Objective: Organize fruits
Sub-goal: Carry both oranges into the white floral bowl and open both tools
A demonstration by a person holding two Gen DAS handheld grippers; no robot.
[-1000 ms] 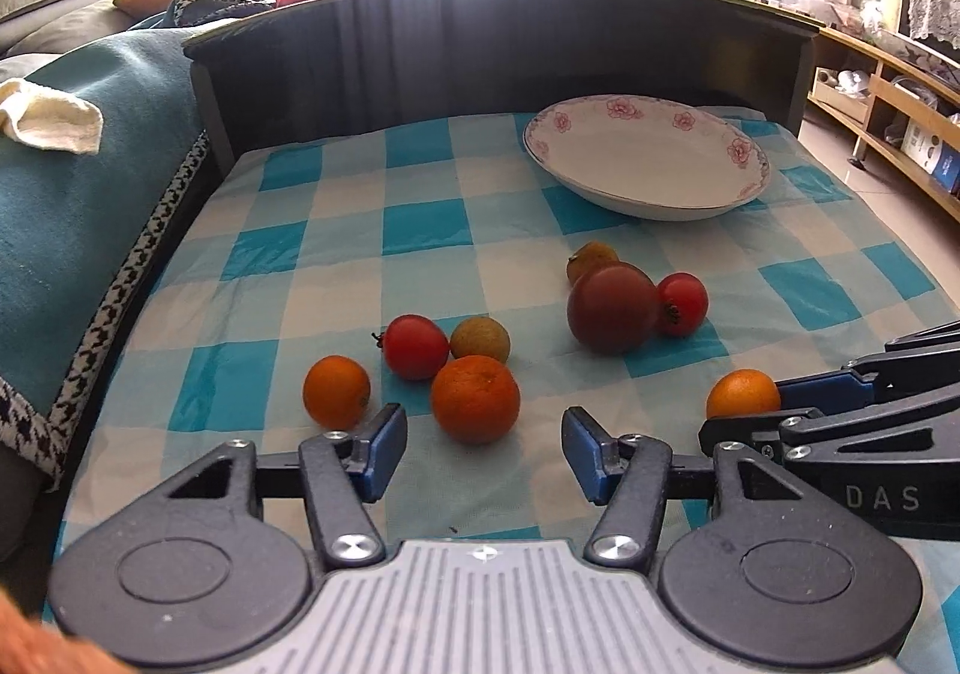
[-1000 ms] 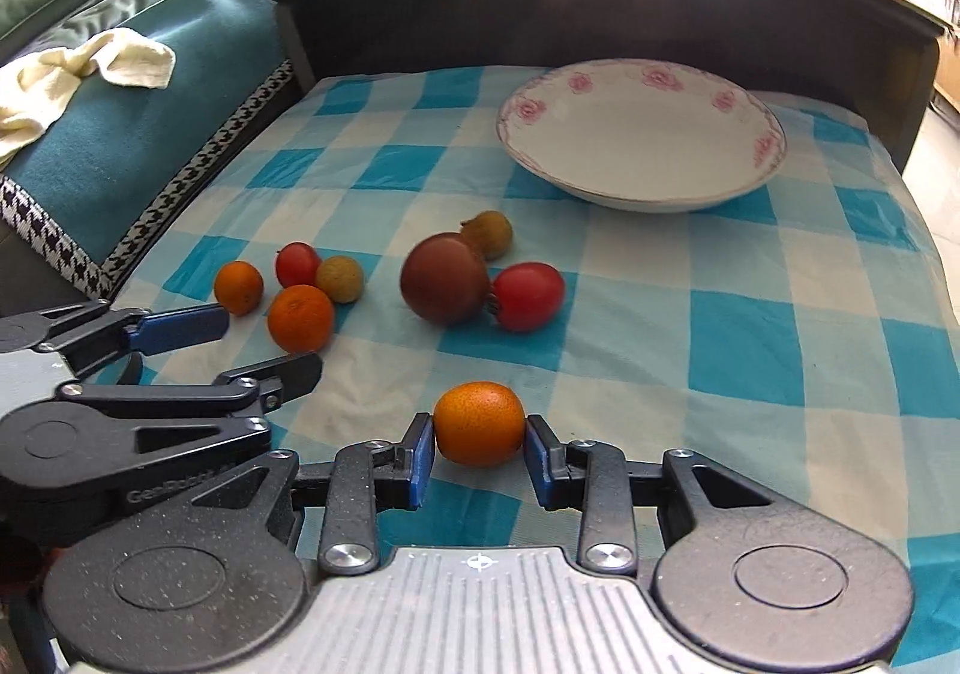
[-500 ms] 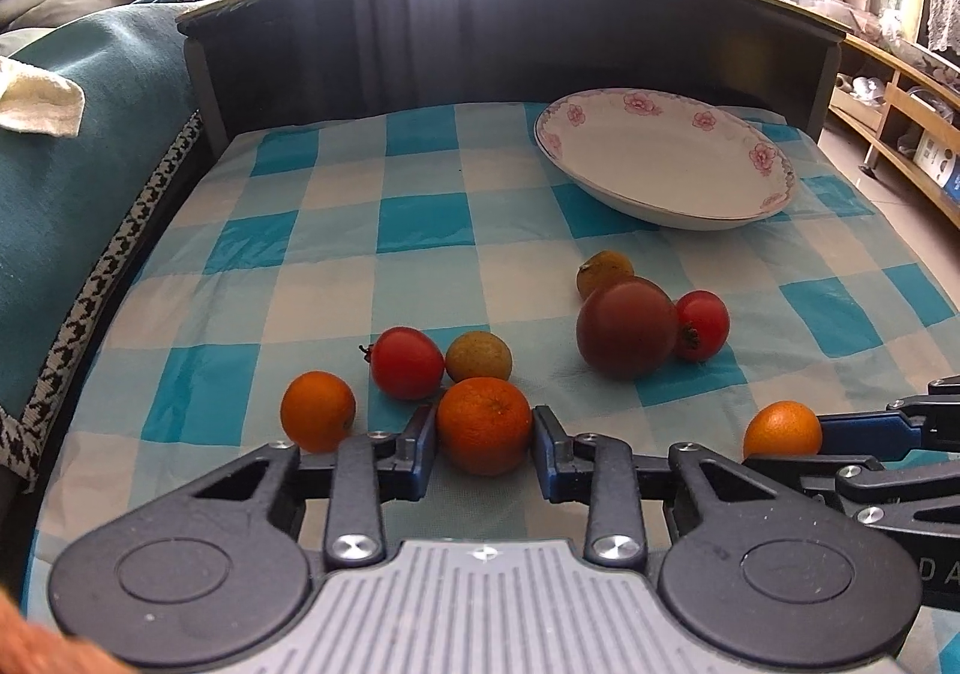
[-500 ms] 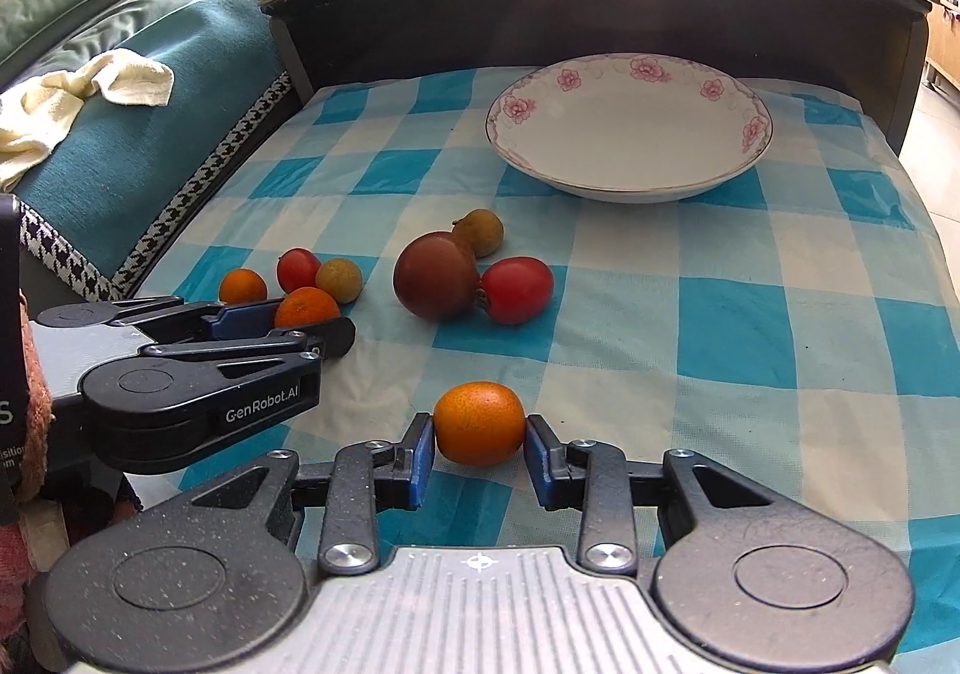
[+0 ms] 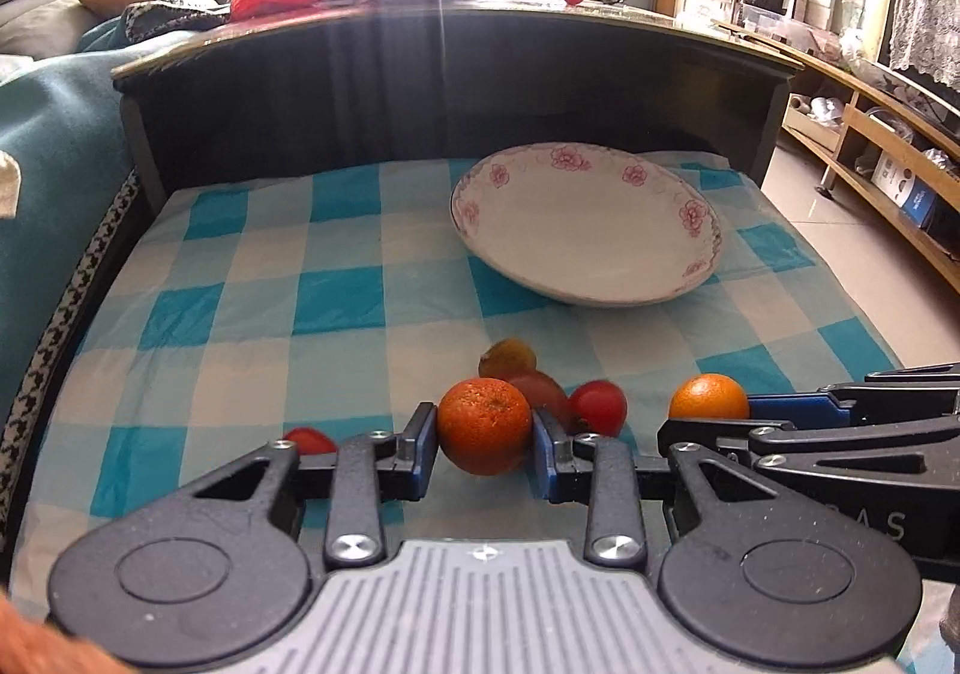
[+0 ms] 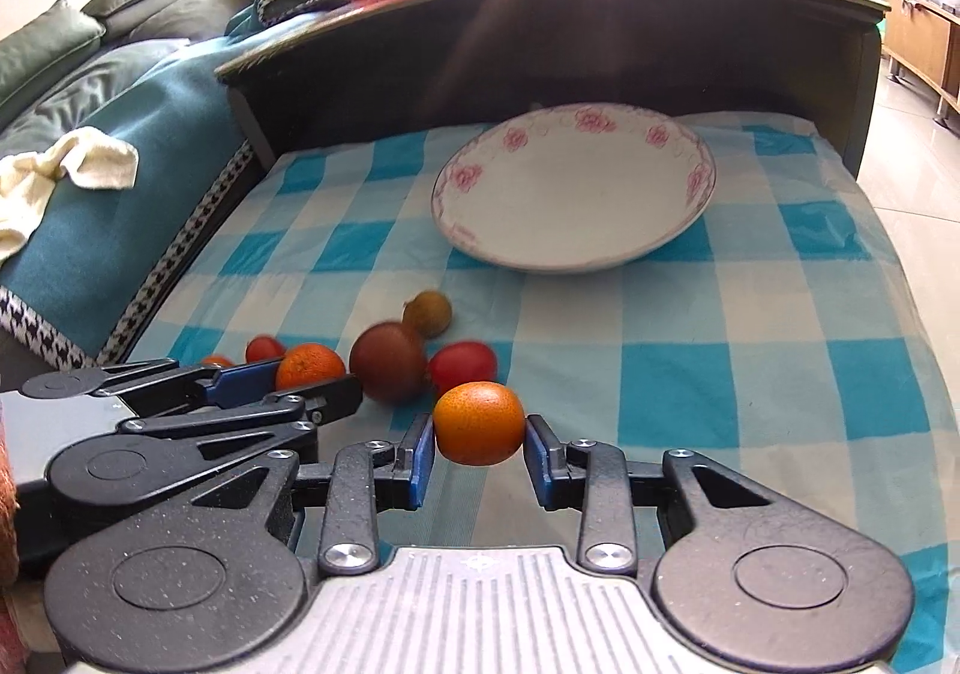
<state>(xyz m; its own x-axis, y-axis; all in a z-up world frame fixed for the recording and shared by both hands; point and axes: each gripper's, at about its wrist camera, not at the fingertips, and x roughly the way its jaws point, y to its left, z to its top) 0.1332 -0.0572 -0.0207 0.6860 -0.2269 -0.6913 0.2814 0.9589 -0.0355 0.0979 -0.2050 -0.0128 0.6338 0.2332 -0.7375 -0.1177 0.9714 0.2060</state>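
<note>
2 oranges are held at once: 1 orange (image 5: pixel 485 427) is pinched between the blue pads of the left hand-held gripper (image 5: pixel 483 437), another orange (image 6: pixel 479 422) is clamped in the right hand-held gripper (image 6: pixel 478 437), both apparently just above the checked cloth (image 6: pixel 750 350). Round skin could be squeezed out of flat pads if either is swung too fast. The 2 grippers are side by side and a knock is likely. The plate (image 6: pixel 696 182) sits well ahead, empty. A plum (image 6: pixel 389 370), a tomato (image 6: pixel 463 367) and a small yellowish fruit (image 6: pixel 427 313) lie between, and could be clipped and rolled.
</note>
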